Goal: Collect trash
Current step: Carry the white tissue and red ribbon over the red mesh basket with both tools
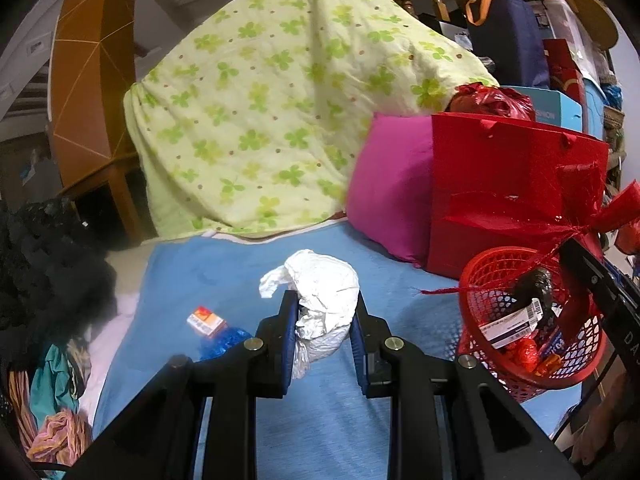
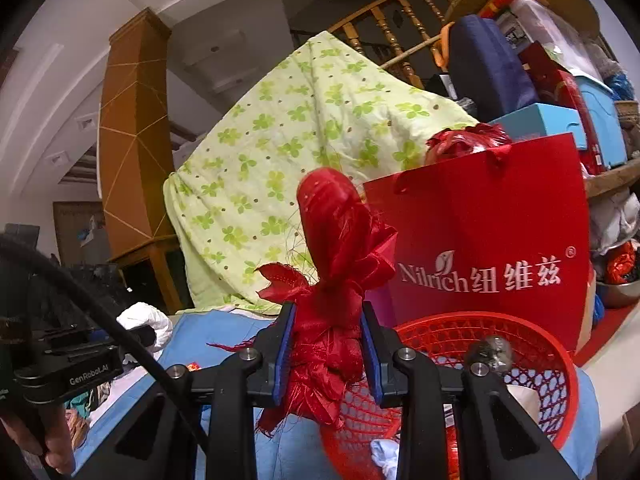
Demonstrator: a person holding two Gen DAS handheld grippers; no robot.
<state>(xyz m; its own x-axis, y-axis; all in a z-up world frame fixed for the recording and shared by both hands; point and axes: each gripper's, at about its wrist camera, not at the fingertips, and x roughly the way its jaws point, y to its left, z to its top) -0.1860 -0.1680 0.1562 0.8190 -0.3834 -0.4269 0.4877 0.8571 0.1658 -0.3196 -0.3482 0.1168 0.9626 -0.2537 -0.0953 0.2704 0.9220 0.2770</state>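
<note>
Between my left claw's pads I grip a crumpled white paper wad above the blue bed sheet. My right claw clamps the red ribbon handle of the red mesh basket holding trash. Behind stand a red gift bag and a green clover quilt.

Crumpled white paper wad, pinched between jaws above the blue bed sheet. Red mesh basket tilted, lifted by its ribbon-wrapped handle, wrappers inside.
</note>
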